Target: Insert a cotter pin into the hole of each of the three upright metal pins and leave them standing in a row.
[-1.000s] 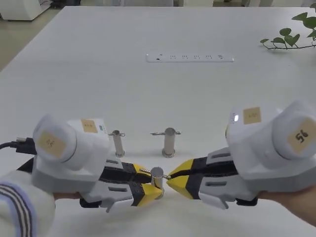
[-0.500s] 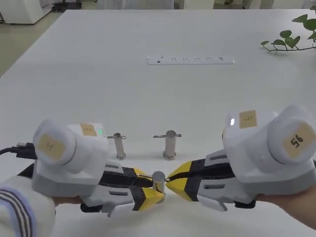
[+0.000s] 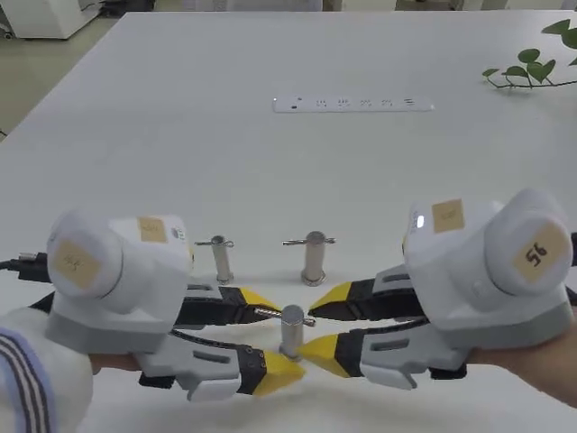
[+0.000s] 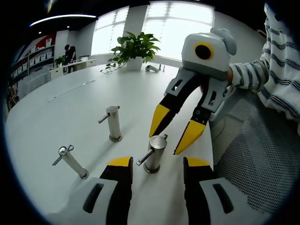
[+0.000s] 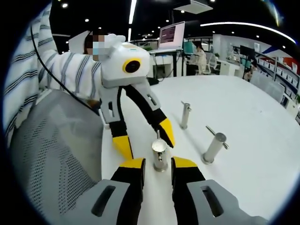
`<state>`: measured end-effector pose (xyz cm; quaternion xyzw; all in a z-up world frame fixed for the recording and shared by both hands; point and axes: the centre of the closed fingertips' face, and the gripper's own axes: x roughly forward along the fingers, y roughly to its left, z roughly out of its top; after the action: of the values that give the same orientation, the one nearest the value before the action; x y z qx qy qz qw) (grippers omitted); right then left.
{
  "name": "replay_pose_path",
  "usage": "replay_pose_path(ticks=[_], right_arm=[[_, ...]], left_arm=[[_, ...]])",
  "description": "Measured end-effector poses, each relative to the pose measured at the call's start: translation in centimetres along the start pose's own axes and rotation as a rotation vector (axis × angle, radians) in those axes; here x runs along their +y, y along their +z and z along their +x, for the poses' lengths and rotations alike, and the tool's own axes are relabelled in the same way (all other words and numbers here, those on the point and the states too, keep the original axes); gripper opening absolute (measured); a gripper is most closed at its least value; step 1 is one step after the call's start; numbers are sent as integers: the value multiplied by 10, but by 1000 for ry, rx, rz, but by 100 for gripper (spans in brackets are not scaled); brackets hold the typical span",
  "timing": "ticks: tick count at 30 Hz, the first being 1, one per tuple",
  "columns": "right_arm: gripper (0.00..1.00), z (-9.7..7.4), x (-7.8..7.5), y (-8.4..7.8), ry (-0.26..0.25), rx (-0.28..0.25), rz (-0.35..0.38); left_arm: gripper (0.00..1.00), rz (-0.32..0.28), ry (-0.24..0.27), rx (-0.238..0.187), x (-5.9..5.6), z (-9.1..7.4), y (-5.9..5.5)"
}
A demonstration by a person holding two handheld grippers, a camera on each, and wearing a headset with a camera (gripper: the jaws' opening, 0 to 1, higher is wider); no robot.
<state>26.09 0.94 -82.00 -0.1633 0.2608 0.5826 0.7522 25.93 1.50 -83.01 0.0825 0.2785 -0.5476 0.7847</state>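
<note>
Item: near pin (image 3: 291, 332), upright on the table (image 3: 361, 180), with a cotter pin (image 3: 269, 313) through its head.
Left gripper (image 3: 278, 338): jaws spread, holding nothing, flanking the pin from the left.
Right gripper (image 3: 312, 327): likewise parted and empty, flanking from the right.
Far left pin (image 3: 221, 259) and far centre pin (image 3: 313, 257): both fitted and standing.
Handling: draw your jaws back level, clear of the cotter's ends. The near pin looks out of line with the other two, so grip low on its shank if you shift it.
</note>
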Motion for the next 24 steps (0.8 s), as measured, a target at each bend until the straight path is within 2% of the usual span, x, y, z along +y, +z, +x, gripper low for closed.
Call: replay_pose_path(ticks=[3, 7, 10, 12, 14, 19, 21, 24], right_arm=[[24, 2, 1, 2, 10, -11, 8], [25, 5, 2, 4, 24, -19, -8], [26, 9, 5, 4, 44, -9, -57], [26, 12, 6, 3, 52, 1, -73], [26, 14, 7, 2, 62, 5, -79], [26, 20, 5, 1, 73, 1, -43], [26, 23, 4, 0, 71, -2, -36], [26, 25, 4, -1, 70, -4, -31]], left_arm=[[55, -25, 14, 6, 0, -5, -2], [66, -52, 63, -1, 1, -16, -1], [72, -59, 96, -2, 1, -23, -2], [77, -85, 134, -9, 5, -26, -3], [81, -84, 152, -14, 7, -30, -4], [87, -85, 206, 5, 10, -42, -7], [93, -88, 243, -15, 12, -48, -2], [96, -113, 263, -38, 9, -55, 1]])
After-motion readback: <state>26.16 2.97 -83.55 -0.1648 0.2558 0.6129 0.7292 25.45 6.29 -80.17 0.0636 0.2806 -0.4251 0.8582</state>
